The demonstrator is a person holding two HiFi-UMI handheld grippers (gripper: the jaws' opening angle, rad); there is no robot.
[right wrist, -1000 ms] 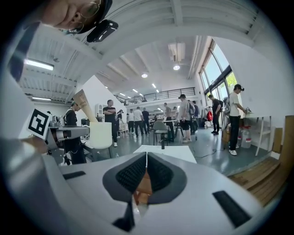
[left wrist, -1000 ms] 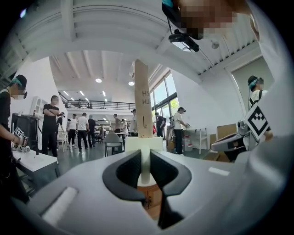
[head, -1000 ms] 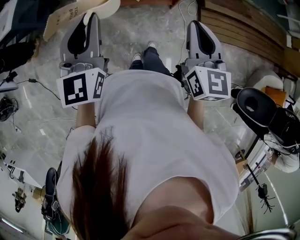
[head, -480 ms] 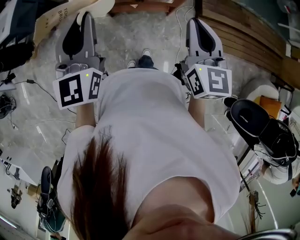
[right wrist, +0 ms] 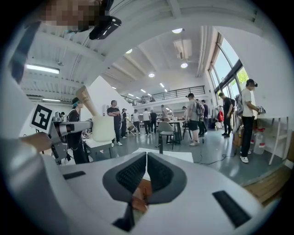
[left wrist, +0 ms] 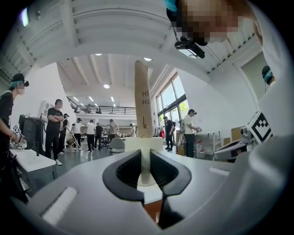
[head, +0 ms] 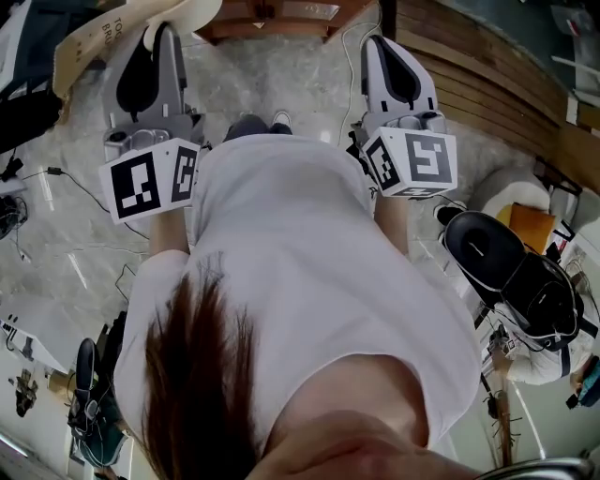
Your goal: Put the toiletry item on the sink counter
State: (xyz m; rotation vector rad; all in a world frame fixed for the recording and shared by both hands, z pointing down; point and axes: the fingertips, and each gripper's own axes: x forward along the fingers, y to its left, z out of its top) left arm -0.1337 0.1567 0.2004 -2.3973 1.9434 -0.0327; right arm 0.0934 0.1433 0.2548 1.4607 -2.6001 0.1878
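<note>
Left fingers (left wrist: 121,174) pinch the tube (left wrist: 143,101) by its white lower end, and its body stands upright above them. Right fingers (right wrist: 129,174) are pressed together, empty.

Bare marble floor (head: 281,70) lies open ahead of both tools, closed off further on by wooden furniture (head: 262,28) and along the right by a slatted wooden wall (head: 478,80). A black chair (head: 487,248) stands off the person's right side, and loose cables (head: 70,178) trail left of the left tool (head: 161,33), whose clamped tube (left wrist: 143,101) rises tall above its jaws. Just past the right tool (right wrist: 146,160) sits a low white bench (right wrist: 170,156), with a grey chair (right wrist: 166,130) behind it and people (right wrist: 138,120) well beyond.
</note>
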